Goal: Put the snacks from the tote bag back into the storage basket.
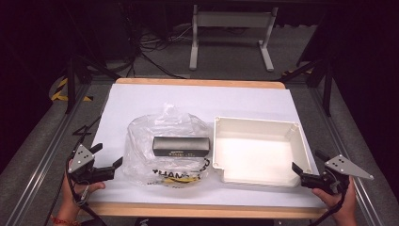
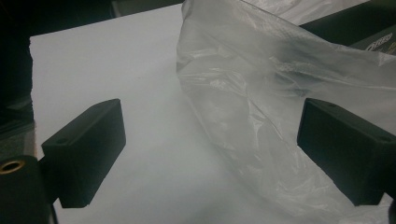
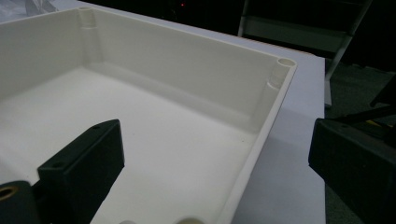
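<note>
A crumpled clear plastic bag lies left of centre on the white sheet, with a dark oblong box inside it. An empty white tray stands to the bag's right. My left gripper sits at the bag's left edge, open. In the left gripper view the bag bulges between the wide jaws of that gripper without being pressed, and the dark box shows at the top right. My right gripper is open at the tray's near right corner. In the right gripper view this gripper straddles the tray's wall.
The white sheet covers a wooden table whose front edge runs between the person's hands. Metal rails flank the table on both sides. Behind it stand a white table frame and cables on the floor.
</note>
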Motion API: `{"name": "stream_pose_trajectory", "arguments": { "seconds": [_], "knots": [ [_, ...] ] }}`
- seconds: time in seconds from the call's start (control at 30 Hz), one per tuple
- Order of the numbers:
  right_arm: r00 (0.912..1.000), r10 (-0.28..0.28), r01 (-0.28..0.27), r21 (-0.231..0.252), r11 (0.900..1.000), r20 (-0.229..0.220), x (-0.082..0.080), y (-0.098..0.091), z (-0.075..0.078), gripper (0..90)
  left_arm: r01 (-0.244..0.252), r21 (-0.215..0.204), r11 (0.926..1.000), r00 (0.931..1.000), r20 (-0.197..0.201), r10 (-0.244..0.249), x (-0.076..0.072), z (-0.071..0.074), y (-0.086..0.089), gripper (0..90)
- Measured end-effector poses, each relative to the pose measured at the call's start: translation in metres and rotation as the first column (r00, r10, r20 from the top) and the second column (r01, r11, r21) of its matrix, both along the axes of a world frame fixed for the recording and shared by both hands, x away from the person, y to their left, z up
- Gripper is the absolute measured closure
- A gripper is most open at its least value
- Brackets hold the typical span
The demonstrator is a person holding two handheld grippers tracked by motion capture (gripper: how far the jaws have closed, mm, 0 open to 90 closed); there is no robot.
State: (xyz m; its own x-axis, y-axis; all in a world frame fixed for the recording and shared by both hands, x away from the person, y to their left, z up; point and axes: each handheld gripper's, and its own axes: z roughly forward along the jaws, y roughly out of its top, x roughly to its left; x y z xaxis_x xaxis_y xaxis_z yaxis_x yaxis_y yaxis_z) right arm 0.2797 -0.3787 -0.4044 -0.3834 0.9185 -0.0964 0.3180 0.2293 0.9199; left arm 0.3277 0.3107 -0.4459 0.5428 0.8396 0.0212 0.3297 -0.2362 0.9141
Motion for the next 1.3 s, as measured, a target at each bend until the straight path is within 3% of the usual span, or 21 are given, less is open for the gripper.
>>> {"name": "stream_pose_trajectory", "arguments": {
  "seconds": [0.27,0.4,0.6,0.67,0.7,1.1,1.2,1.3],
  "knots": [
    [0.9998,0.009,-0.009,0.01,0.9999,0.02,-0.001,0.0,0.003,5.0,0.002,0.008,1.0,1.0,0.004,-0.002,-0.004,-0.001,0.001,8.8],
    [0.9994,0.02,-0.019,-0.021,0.9996,0.028,-0.001,0.004,0.006,6.4,0.005,0.012,0.9999,1.0,0.008,-0.005,-0.004,0.0,0.001,8.8],
    [0.9939,0.049,-0.045,-0.047,0.9979,0.099,-0.001,0.01,0.02,11.1,0.004,0.02,0.9998,1.0,-0.001,-0.004,-0.004,-0.002,0.0,8.8],
    [0.9931,0.058,-0.053,-0.051,0.9973,0.102,0.0,0.012,0.023,11.6,0.007,0.019,0.9998,1.0,-0.005,-0.007,-0.003,-0.003,-0.001,8.8],
    [0.9895,0.088,-0.081,-0.064,0.9946,0.114,0.004,0.019,0.029,11.6,0.007,0.019,0.9998,1.0,-0.005,-0.007,-0.003,-0.003,-0.001,8.8],
    [0.9779,0.178,-0.164,-0.126,0.9784,0.11,0.028,0.052,0.043,15.2,0.016,0.024,0.9996,0.9996,-0.021,-0.016,-0.001,-0.004,-0.004,8.8],
    [0.9688,0.226,-0.213,-0.121,0.9695,0.103,0.036,0.065,0.049,13.5,0.02,0.034,0.9992,0.9995,-0.025,-0.02,-0.001,-0.005,-0.005,8.8],
    [0.9653,0.245,-0.231,-0.141,0.9628,0.091,0.041,0.075,0.052,12.6,0.022,0.036,0.9991,0.9994,-0.027,-0.021,-0.001,-0.005,-0.005,8.8]
  ]
}}
